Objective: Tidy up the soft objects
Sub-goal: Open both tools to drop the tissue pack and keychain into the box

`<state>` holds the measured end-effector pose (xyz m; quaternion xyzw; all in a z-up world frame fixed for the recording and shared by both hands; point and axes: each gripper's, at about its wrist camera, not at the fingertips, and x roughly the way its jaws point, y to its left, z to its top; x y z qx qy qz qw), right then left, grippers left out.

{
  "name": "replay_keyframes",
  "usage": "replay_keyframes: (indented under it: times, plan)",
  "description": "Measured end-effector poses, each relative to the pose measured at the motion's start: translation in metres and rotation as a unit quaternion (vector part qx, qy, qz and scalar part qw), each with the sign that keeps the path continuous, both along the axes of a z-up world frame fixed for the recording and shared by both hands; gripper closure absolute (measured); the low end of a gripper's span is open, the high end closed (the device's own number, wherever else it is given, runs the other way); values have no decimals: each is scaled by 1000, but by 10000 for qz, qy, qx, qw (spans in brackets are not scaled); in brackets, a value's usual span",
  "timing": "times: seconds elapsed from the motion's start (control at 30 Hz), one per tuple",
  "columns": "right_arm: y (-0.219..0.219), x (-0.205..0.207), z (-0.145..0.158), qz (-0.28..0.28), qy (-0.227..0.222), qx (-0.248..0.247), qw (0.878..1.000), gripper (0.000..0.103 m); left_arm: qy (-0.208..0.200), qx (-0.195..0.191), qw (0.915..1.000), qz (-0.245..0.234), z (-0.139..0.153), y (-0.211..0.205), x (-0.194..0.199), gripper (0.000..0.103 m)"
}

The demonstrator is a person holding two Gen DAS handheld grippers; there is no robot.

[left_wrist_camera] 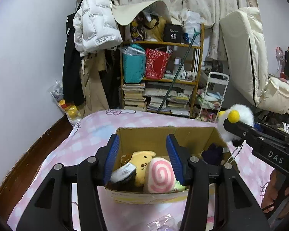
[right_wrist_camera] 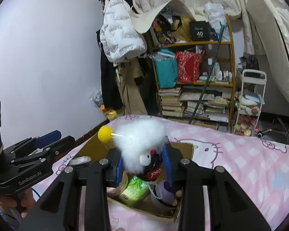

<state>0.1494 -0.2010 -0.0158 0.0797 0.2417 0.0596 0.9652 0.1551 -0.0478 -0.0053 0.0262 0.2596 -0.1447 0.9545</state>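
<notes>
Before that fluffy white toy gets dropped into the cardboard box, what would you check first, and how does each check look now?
1. Right gripper holds the white fluffy toy: ok, pads on both sides.
2. Toy above the cardboard box: ok.
3. Free space inside: cannot tell; green packet and purple doll lie beneath.
4. Left gripper out of the way: ok, open and empty, off to one side.
5. Toy's bead chain clear of the rim: cannot tell.

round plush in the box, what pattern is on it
A pink spiral on white, clearest in the left wrist view: round plush.
</notes>
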Motion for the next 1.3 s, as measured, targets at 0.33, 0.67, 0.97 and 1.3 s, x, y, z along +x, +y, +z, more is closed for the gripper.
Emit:
replay_keyframes:
  times: [0.33,0.67,0.97,1.3]
  plan:
    - [0,1,-9,51,195,-3,9998,53,143,73,9997,181,-3,7,-5,35]
    - [3,-15,-9,-4,271,-106,9996,25,104,107,9993,350,3,18,-21,11]
    - [4,-36,-3,-69,281,-161,9995,10,245,318,9985,373,3,26,-43,9]
    - [4,-61,-1,-55,370,-165,9992,9,554,592,9965,190,1,26,-74,9]
